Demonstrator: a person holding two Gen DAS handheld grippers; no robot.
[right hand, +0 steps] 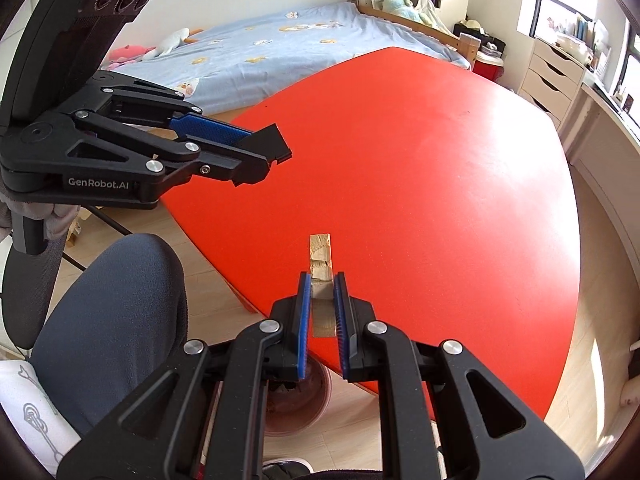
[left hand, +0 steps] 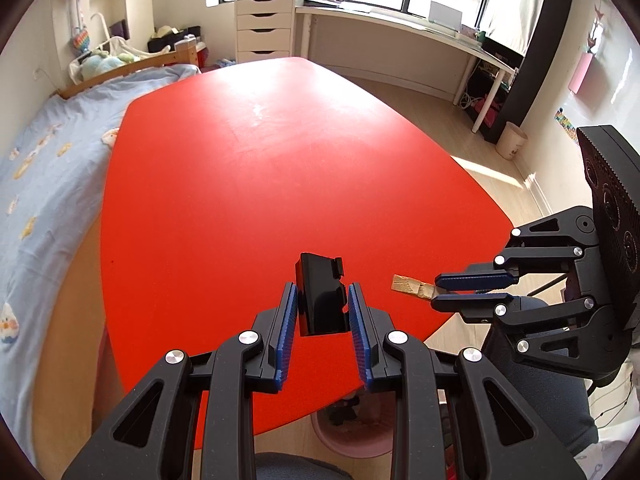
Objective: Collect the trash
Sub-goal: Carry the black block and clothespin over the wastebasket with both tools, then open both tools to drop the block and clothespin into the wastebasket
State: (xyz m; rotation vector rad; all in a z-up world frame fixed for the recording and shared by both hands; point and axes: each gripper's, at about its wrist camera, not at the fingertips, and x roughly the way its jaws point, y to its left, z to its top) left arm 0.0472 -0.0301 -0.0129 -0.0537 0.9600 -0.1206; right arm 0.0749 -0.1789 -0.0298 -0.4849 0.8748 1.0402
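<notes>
Left gripper (left hand: 322, 300) clamping a black plastic piece (left hand: 323, 296) (glossy), right gripper (right hand: 322, 300) clenched on a wood strip (right hand: 320, 256), both above the red table (left hand: 280, 160)

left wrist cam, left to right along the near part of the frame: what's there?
Bed with light blue sheet → red table → black plastic piece clamped in the left gripper → cardboard strip → right gripper, shut on that strip.
</notes>
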